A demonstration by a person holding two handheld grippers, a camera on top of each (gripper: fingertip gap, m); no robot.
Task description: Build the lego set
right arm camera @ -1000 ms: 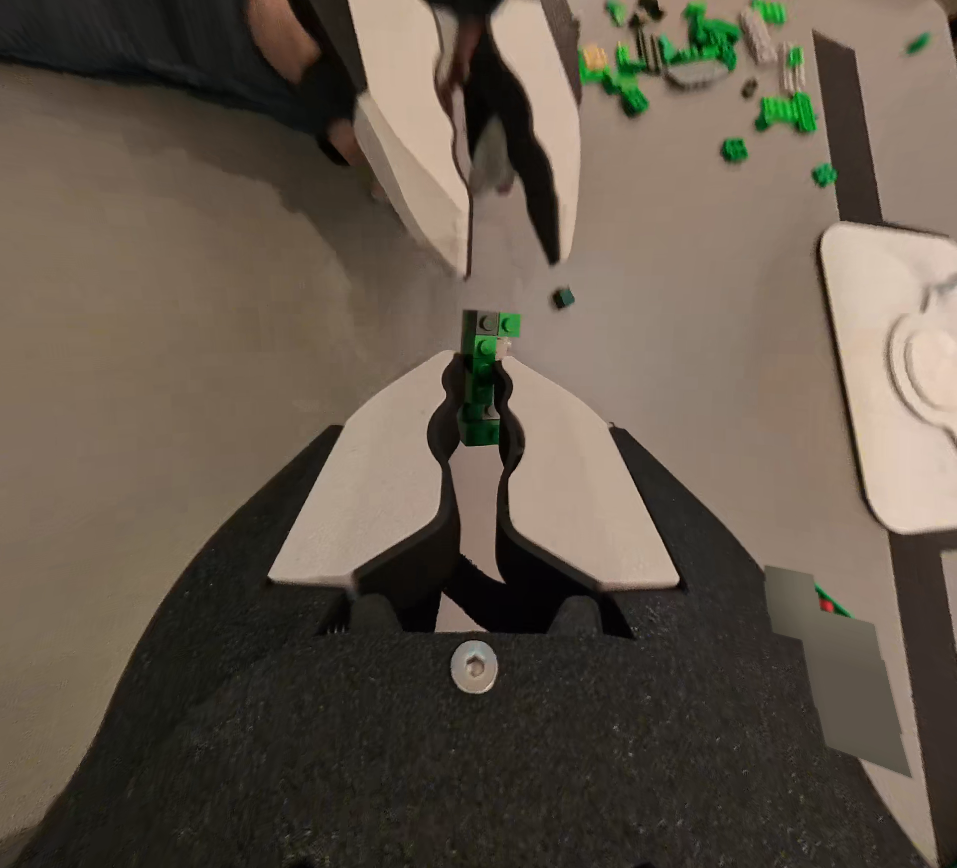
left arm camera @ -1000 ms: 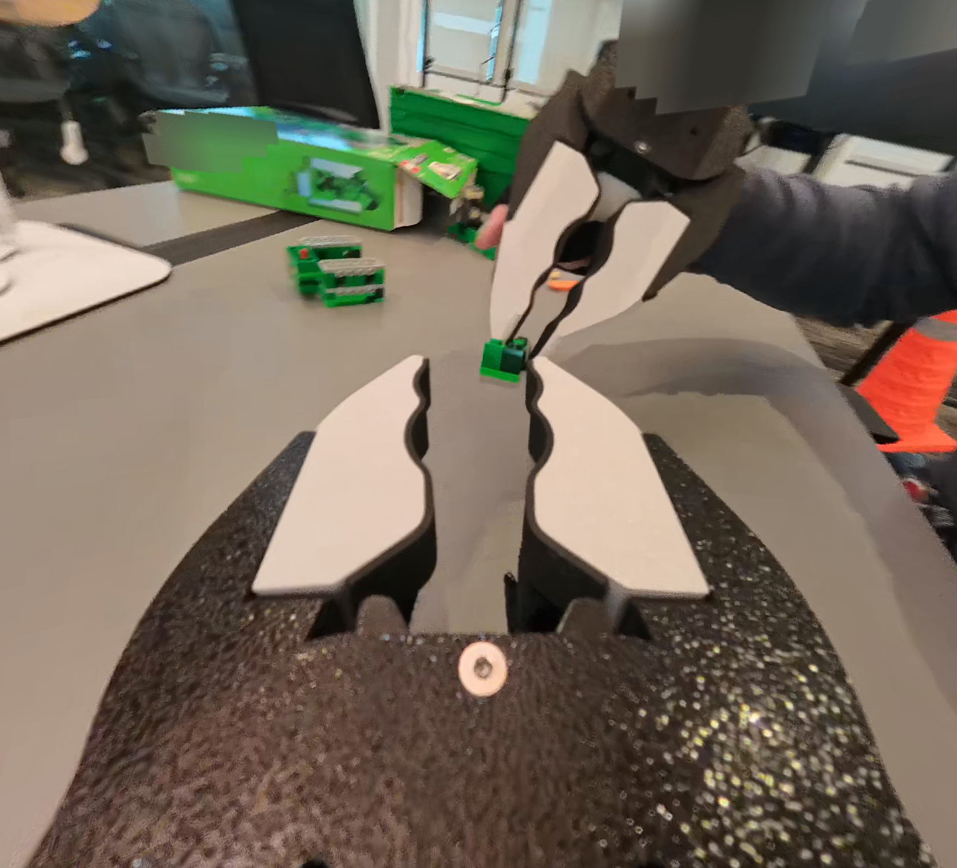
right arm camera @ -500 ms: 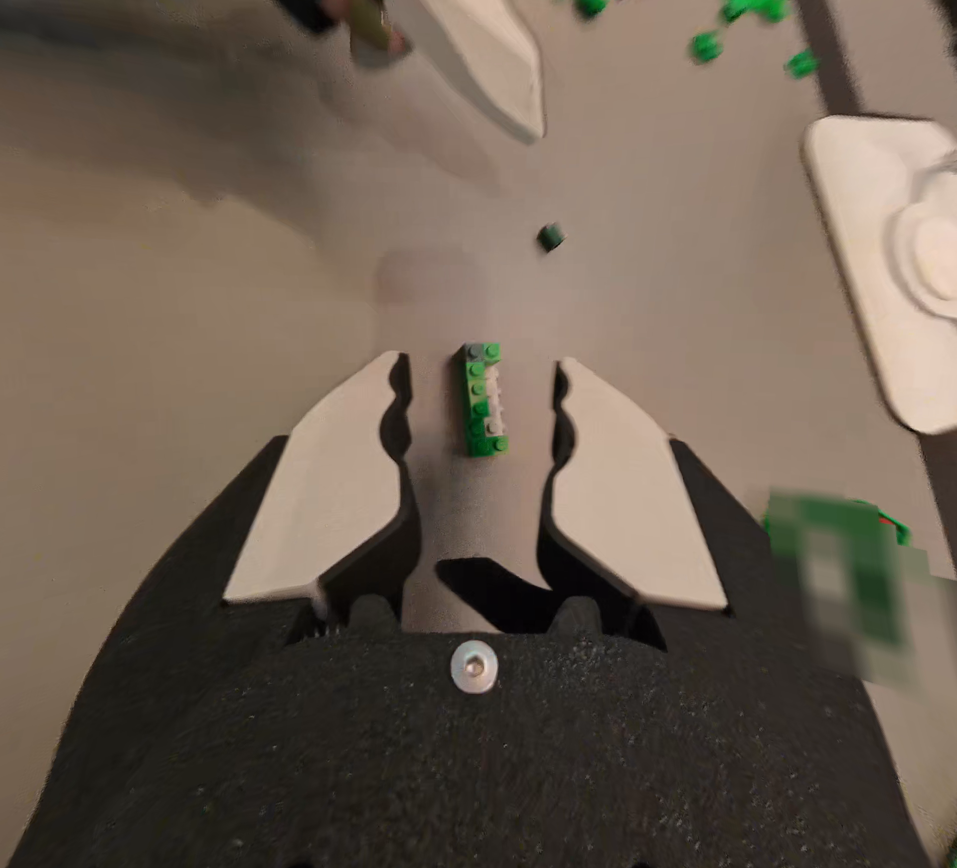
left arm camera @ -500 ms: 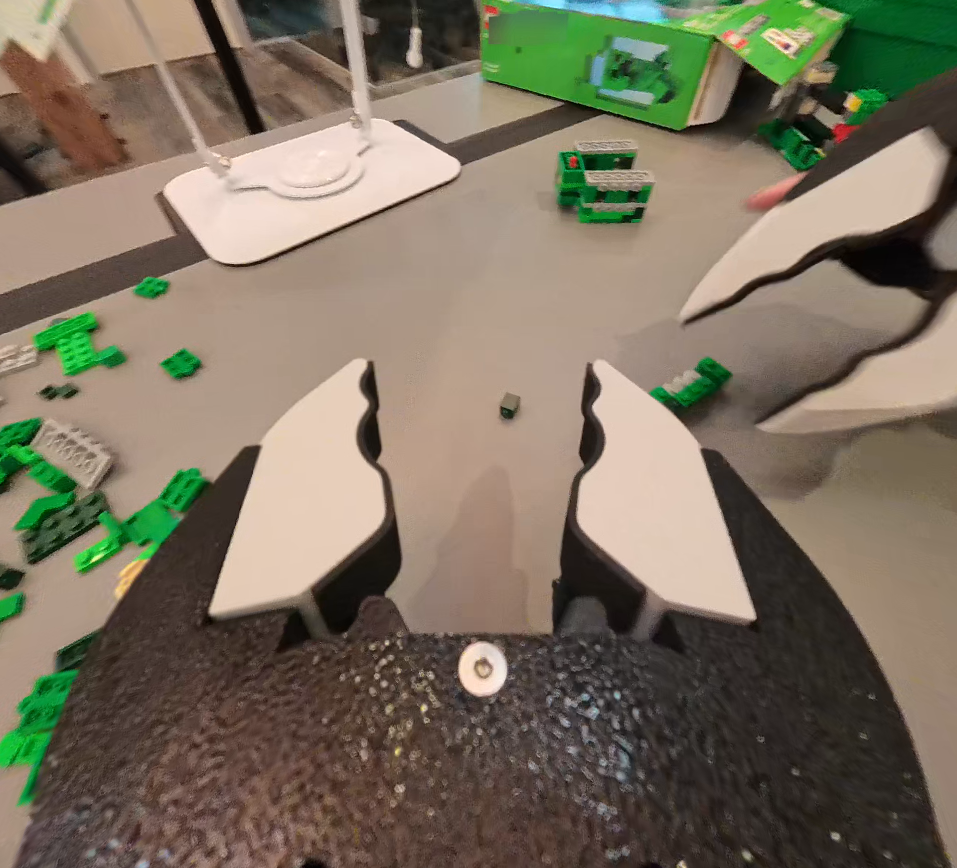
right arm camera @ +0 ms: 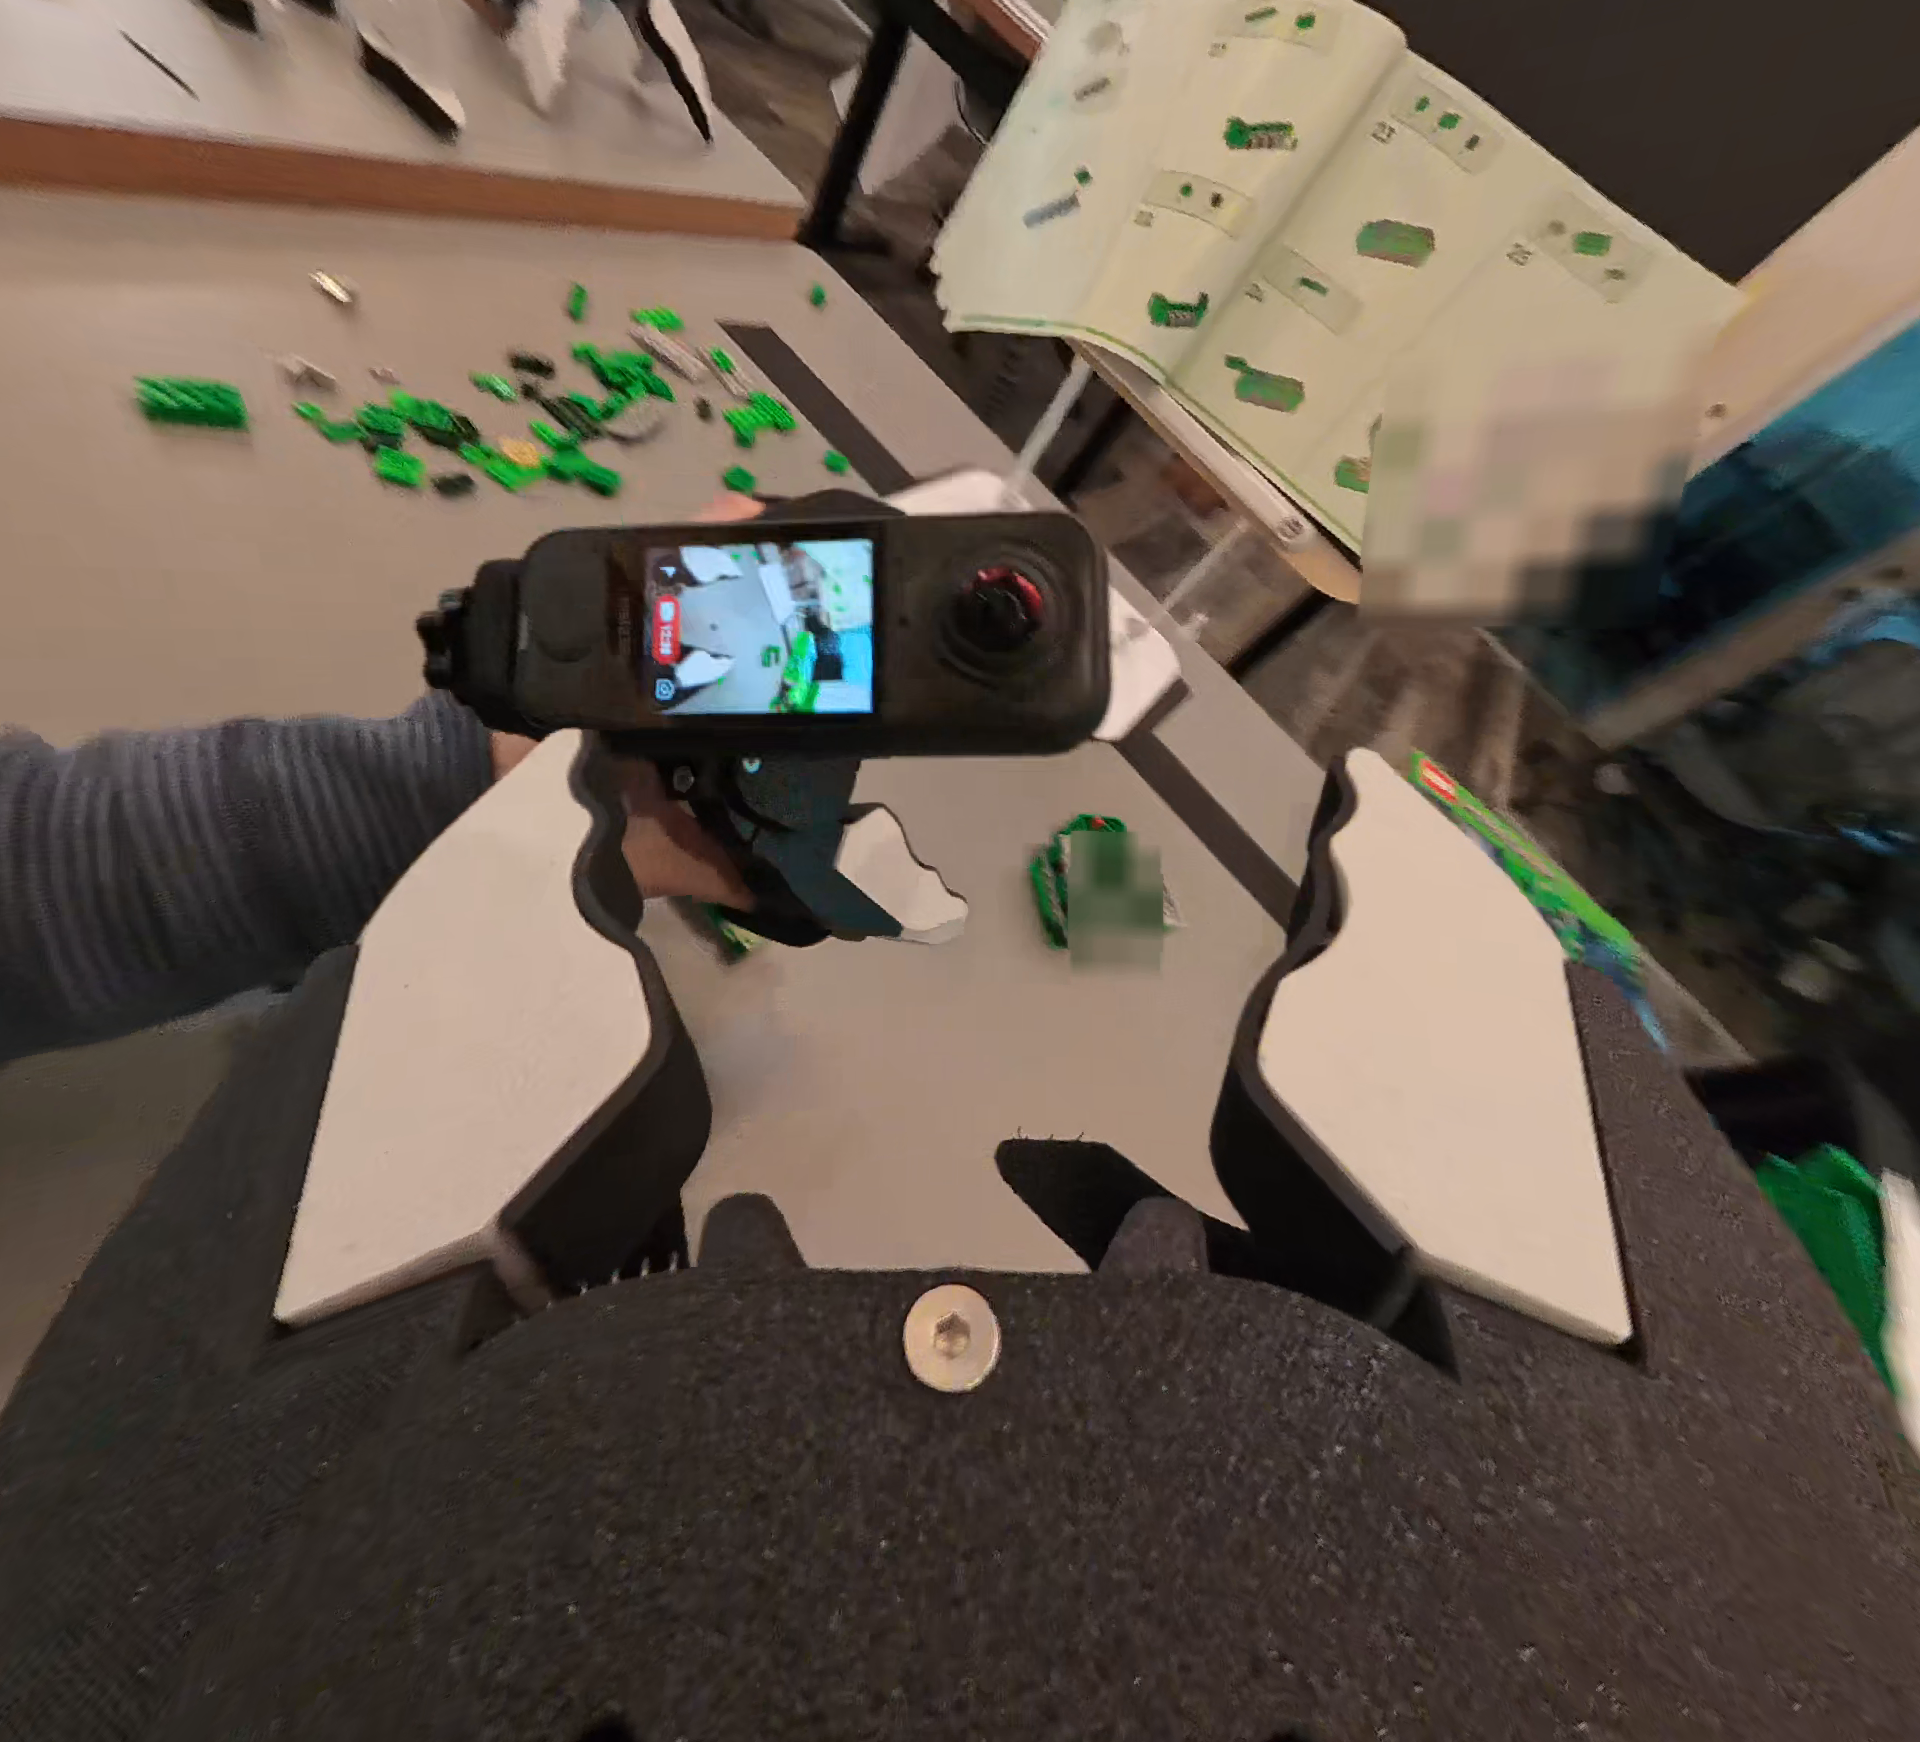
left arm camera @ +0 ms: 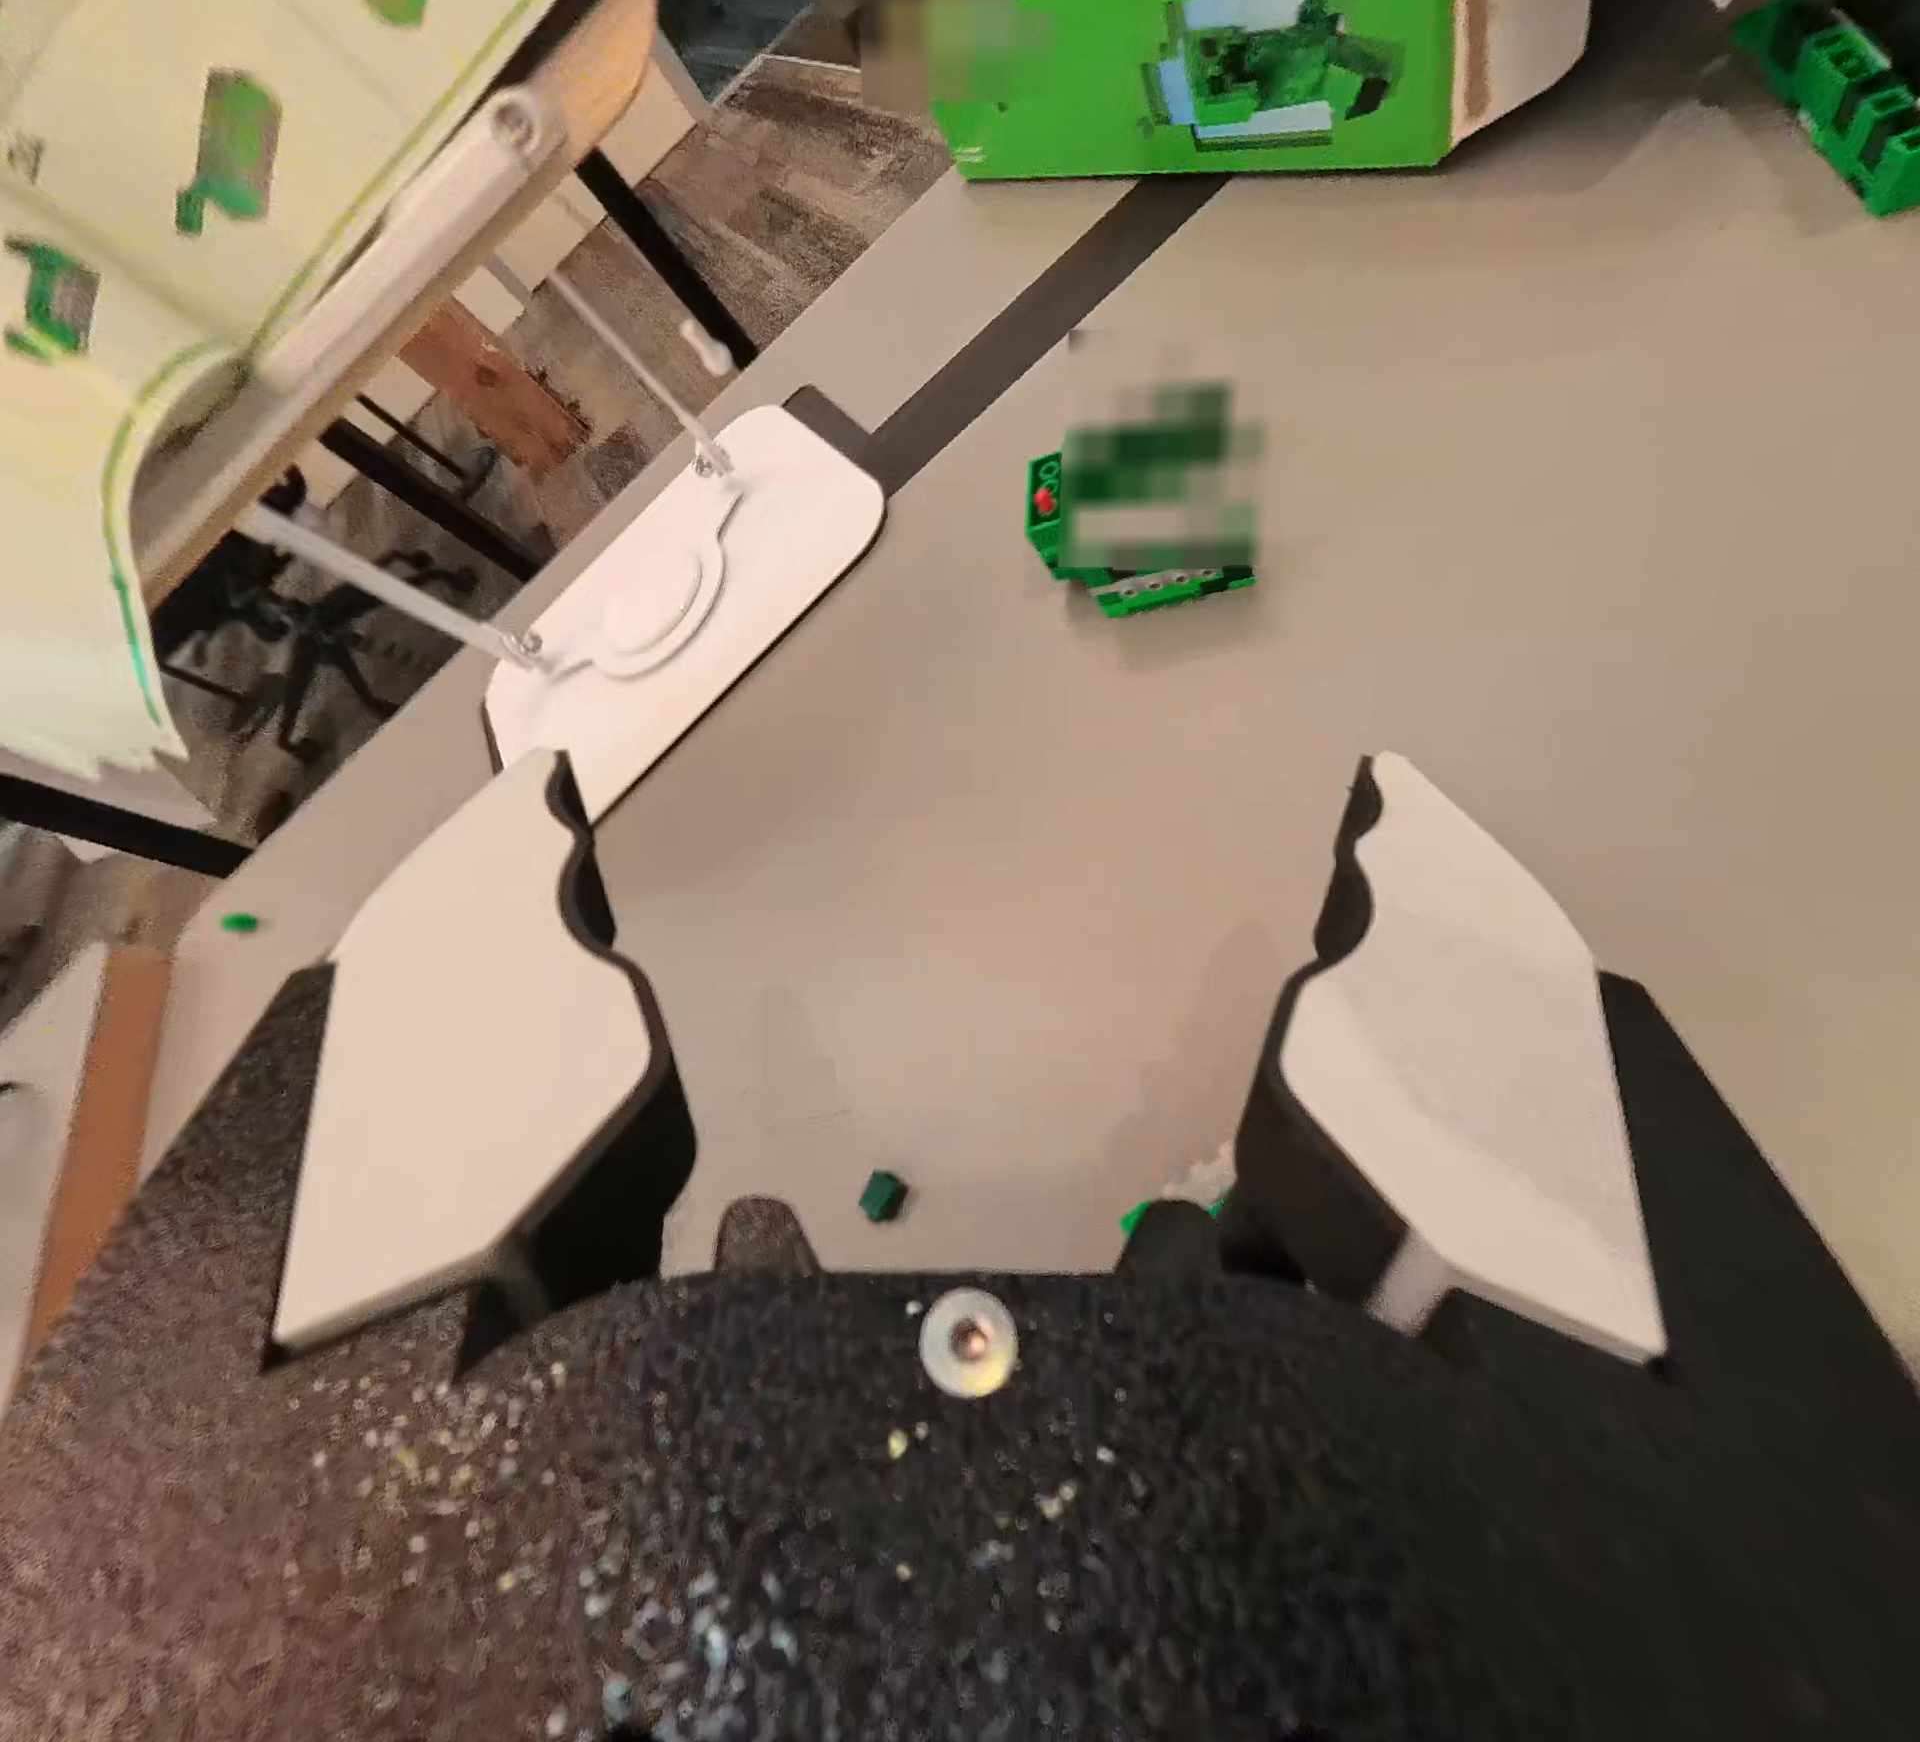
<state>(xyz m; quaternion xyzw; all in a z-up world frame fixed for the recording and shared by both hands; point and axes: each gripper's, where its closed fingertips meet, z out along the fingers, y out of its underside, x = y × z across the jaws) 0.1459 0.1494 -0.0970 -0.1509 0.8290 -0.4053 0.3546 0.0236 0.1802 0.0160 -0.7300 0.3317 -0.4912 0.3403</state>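
My left gripper (left arm camera: 961,773) is wide open and empty above the grey table (left arm camera: 1455,445). A tiny dark green brick (left arm camera: 883,1199) lies on the table between its fingers, near the base. A small green strip assembly (left arm camera: 1164,1209) peeks out by the right finger's base. My right gripper (right arm camera: 961,778) is wide open and empty. The left gripper with its camera (right arm camera: 810,632) shows ahead of it in the right wrist view. A partly built green block (left arm camera: 1143,539) stands farther off; it also shows in the right wrist view (right arm camera: 1060,871).
Loose green and grey bricks (right arm camera: 499,425) are scattered at the table's far left. An open instruction booklet (right arm camera: 1299,206) rests on a white stand (left arm camera: 686,591). The green set box (left arm camera: 1226,51) lies at the back. A person's sleeve (right arm camera: 208,851) reaches in from the left.
My right gripper let go of the green strip assembly, opened wide and lifted away. My left gripper opened wider and swung left, up over the small dark brick. Both views have turned.
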